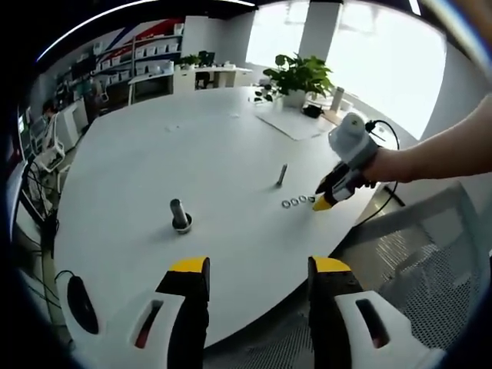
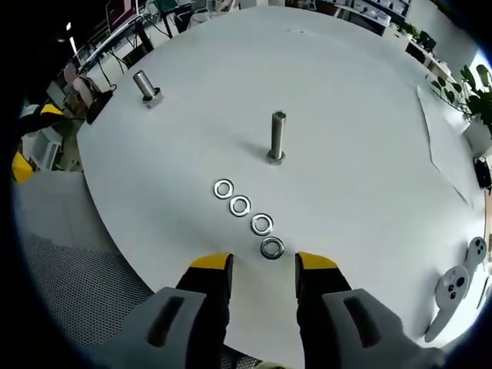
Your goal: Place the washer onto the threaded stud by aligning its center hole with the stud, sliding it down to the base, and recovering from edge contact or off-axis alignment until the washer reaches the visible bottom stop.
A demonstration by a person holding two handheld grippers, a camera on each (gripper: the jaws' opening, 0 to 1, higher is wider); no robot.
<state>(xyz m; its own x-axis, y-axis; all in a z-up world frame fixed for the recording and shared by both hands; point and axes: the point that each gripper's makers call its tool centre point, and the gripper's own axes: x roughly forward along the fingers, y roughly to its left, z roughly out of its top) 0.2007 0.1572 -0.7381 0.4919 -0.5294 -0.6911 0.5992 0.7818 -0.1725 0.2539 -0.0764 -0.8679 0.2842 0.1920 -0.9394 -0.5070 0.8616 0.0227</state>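
Observation:
A slim threaded stud (image 2: pixel 277 137) stands upright on the white table (image 2: pixel 346 92), also seen as the stud (image 1: pixel 282 174) in the left gripper view. Several flat metal washers lie in a slanted row in front of it; the nearest washer (image 2: pixel 272 248) sits just ahead of my right gripper (image 2: pixel 264 265), level with its open yellow tips and untouched. The row of washers (image 1: pixel 296 201) lies right beside that right gripper (image 1: pixel 327 200), held by a hand. My left gripper (image 1: pixel 260 269) hangs open at the near table edge, holding nothing. A thicker bolt (image 1: pixel 180 215) stands apart, also visible as the bolt (image 2: pixel 146 86).
A potted plant (image 1: pixel 296 77) and a paper sheet (image 1: pixel 296 123) sit at the table's far side. A black mouse (image 1: pixel 81 304) lies near the left edge. A mesh chair (image 1: pixel 430 254) stands beside the table. A white controller (image 2: pixel 453 288) rests at the right.

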